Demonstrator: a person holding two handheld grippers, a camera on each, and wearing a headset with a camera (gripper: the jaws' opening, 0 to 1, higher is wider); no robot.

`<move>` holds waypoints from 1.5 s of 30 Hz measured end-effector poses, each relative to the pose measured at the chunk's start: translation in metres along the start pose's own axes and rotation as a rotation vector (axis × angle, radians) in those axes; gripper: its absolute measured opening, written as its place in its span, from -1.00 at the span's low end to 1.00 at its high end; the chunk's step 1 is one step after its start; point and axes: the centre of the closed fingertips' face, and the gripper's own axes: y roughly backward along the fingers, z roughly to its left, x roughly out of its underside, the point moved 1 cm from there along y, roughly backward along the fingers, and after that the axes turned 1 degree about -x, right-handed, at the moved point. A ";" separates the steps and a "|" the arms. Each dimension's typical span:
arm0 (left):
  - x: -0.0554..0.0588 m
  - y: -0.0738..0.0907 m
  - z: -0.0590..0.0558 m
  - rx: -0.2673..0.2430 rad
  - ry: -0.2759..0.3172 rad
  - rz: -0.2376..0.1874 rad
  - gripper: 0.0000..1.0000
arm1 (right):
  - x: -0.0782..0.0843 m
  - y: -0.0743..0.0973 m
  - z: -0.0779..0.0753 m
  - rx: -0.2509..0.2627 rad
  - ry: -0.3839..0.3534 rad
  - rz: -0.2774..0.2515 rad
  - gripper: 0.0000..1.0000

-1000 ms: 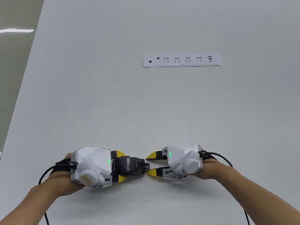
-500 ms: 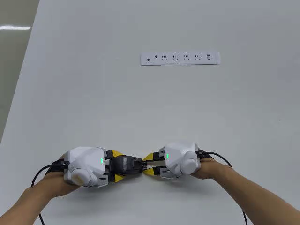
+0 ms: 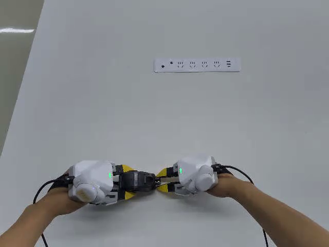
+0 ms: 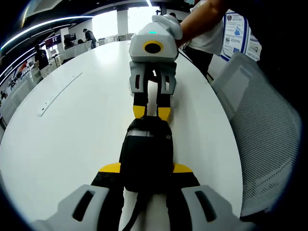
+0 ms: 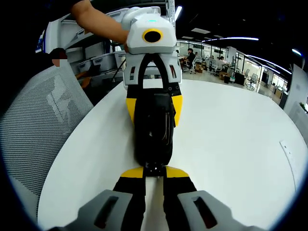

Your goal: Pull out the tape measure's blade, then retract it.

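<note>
Setting: a wide white tabletop, seen from above in the head view.
Landmark: a long white plastic power strip lying flat on the tabletop, its row of sockets facing up.
Tape measure: a black, rounded plastic tape measure lies well apart from the power strip, on the person's side of it and a little to its left. It is between the two grippers.
Left gripper: a white-bodied tool with yellow-tipped jaws, on the near side of the power strip and left of it. Its jaws are spread to the width of the tape measure and clamp it from both sides. In the left gripper view the yellow tips press against the black sides.
Right gripper: a matching white tool, on the near side of the power strip, pointing left at the other tool. Its jaws are drawn close together and pinch a small dark end tab at the mouth of the tape measure.
Spacing: the two pairs of yellow tips are just beside each other, nearly touching.
Hands: a left hand and a right hand hold the tools from behind, with black cables trailing back toward the person.
Background: a grey mesh chair back beside the tabletop edge in the left gripper view.
</note>
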 end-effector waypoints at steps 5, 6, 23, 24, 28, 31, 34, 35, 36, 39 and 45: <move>0.000 -0.001 0.000 -0.001 0.002 0.002 -0.40 | 0.001 0.000 0.000 0.001 -0.002 0.010 -0.79; 0.000 0.000 0.000 -0.001 0.002 0.002 -0.40 | 0.001 0.000 0.000 0.000 -0.003 0.011 -0.80; 0.001 0.001 0.001 0.003 0.013 0.001 -0.40 | -0.001 0.001 0.000 -0.008 0.001 0.012 -0.80; 0.001 0.001 0.001 0.003 0.014 0.000 -0.40 | -0.001 0.001 0.000 -0.009 0.002 0.012 -0.80; 0.001 0.001 0.001 0.003 0.013 0.002 -0.40 | -0.001 0.001 0.000 -0.013 0.006 0.012 -0.81; 0.002 0.001 0.001 0.004 0.012 0.002 -0.40 | -0.001 0.002 0.000 -0.014 0.005 0.010 -0.81; 0.001 0.001 0.001 0.004 0.012 0.003 -0.40 | 0.000 0.002 0.000 -0.016 0.003 0.010 -0.81; 0.001 0.000 0.001 0.004 0.013 0.003 -0.40 | 0.000 0.002 0.000 -0.015 0.004 0.010 -0.81; 0.001 0.000 0.000 0.004 0.013 0.003 -0.40 | 0.000 0.003 0.000 -0.015 0.003 0.011 -0.81; 0.000 0.000 0.000 0.004 0.013 0.003 -0.40 | 0.001 0.004 0.000 -0.015 0.007 0.014 -0.81; 0.000 0.000 0.000 0.004 0.016 0.002 -0.40 | 0.005 0.008 0.000 -0.013 0.003 0.019 -0.81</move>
